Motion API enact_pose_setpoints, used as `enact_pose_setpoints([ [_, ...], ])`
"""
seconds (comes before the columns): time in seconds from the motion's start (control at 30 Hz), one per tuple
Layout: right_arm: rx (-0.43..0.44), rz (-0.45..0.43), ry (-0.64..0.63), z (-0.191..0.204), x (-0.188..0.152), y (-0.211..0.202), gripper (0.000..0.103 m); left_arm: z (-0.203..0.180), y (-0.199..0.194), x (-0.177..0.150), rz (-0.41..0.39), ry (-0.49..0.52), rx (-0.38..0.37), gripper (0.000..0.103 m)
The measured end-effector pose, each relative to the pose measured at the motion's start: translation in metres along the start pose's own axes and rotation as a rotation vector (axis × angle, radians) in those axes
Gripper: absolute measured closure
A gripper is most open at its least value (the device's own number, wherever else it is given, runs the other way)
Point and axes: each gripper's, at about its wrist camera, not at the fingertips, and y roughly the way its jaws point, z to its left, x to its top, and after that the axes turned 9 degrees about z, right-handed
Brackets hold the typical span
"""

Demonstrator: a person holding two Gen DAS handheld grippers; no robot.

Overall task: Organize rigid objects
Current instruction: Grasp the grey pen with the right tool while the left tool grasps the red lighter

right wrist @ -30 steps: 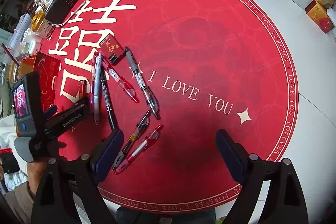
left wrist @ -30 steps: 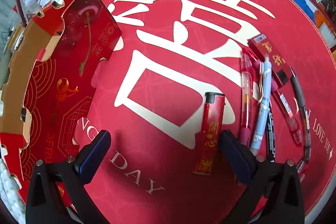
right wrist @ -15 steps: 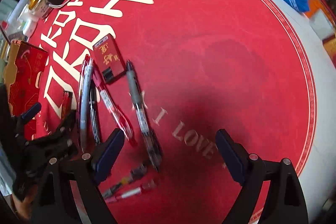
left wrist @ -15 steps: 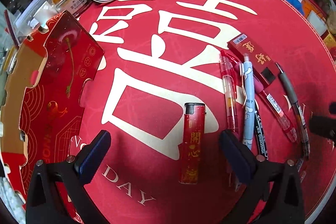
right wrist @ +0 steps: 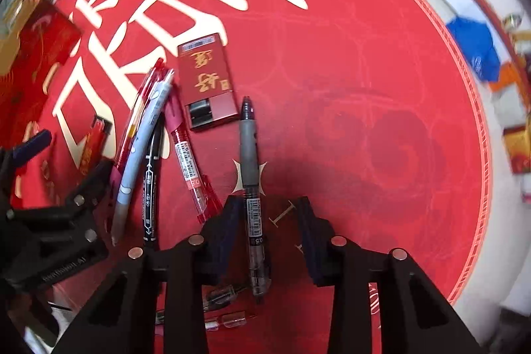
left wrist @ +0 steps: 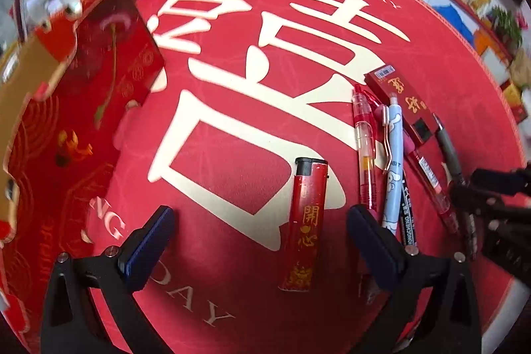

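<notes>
Right tongs (right wrist: 267, 221), jaws just narrowing, straddle the grey-grip pen (right wrist: 249, 168) (pads not touching); left tongs (left wrist: 259, 238) gape over the red lighter (left wrist: 305, 224).

Both cameras ride on the handheld grippers and look down along their fingers at the round red mat (left wrist: 232, 128) on the table. The left wrist view sits over the mat's near left part, tilted steeply down but facing a little outward, so the far clutter at the table's edge shows along the top. The right wrist view looks almost straight down from closer in, right above the grey-grip pen (right wrist: 249, 155). Both views share the cluster of pens, the red card box (left wrist: 403, 103) and the red lighter (left wrist: 305, 221). Each camera also catches the other gripper at its frame edge: the right gripper (left wrist: 491, 208) and the left gripper (right wrist: 69, 168).
</notes>
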Motion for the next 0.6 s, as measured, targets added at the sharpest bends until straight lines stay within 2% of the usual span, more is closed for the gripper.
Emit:
enact_pose_setpoints([
  [0.07,0.042,0.012,0.002,0.002,0.0,0.0,0.082,-0.003,0.0,0.0,-0.007,0.02,0.001,0.0],
  [0.1,0.044,0.019,0.004,0.003,0.001,0.0,0.083,-0.006,-0.001,0.0,-0.009,0.04,-0.002,0.0],
  [0.13,0.051,0.027,0.003,0.005,0.003,-0.001,0.092,-0.008,0.0,0.001,-0.009,0.053,-0.005,0.0],
  [0.3,0.126,0.049,0.063,0.001,0.001,-0.007,0.092,-0.021,0.0,0.006,-0.002,0.109,-0.011,0.0],
  [0.4,0.173,0.038,0.098,-0.008,-0.005,-0.016,0.092,-0.025,-0.003,0.007,0.014,0.12,-0.02,0.009],
  [0.5,0.211,0.022,0.151,-0.019,-0.014,-0.031,0.092,-0.032,-0.013,0.003,0.012,0.159,-0.028,0.046],
  [0.53,0.222,0.02,0.167,-0.021,-0.017,-0.035,0.092,-0.033,-0.016,0.003,0.017,0.166,-0.028,0.072],
  [0.57,0.233,0.019,0.18,-0.024,-0.019,-0.038,0.092,-0.033,-0.016,0.005,0.026,0.169,-0.022,0.083],
  [0.6,0.245,0.02,0.192,-0.025,-0.022,-0.041,0.092,-0.032,-0.017,0.005,0.04,0.167,-0.025,0.083],
])
